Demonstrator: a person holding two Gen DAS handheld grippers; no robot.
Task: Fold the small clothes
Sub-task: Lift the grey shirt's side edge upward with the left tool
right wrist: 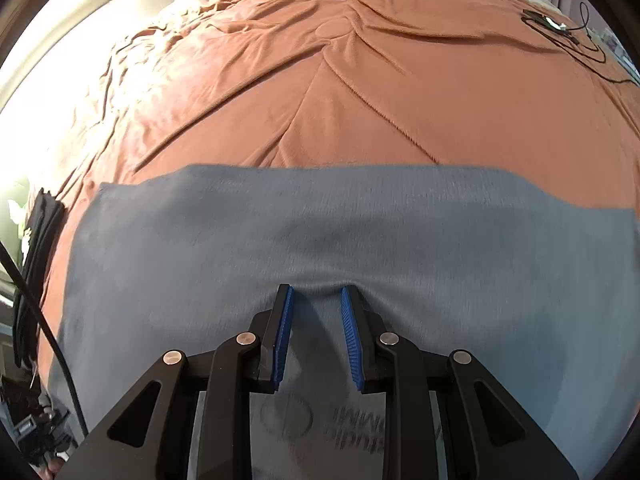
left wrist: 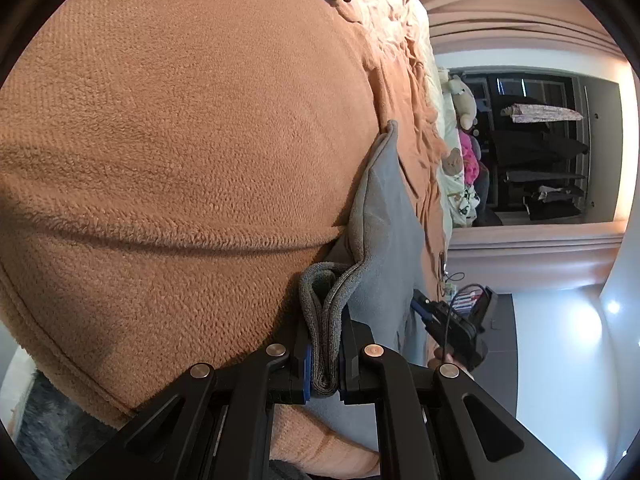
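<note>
left gripper (left wrist: 323,364) is pinching the grey cloth's (right wrist: 320,232) bunched edge, right gripper (right wrist: 316,338) is pressing on it, jaws apart, smoothing mid-fold; next it's needing 1 corner

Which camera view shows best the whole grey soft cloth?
The right wrist view: the grey soft cloth lies spread on the orange fleece blanket. The left wrist view shows only its bunched edge, clamped in the left gripper.
</note>
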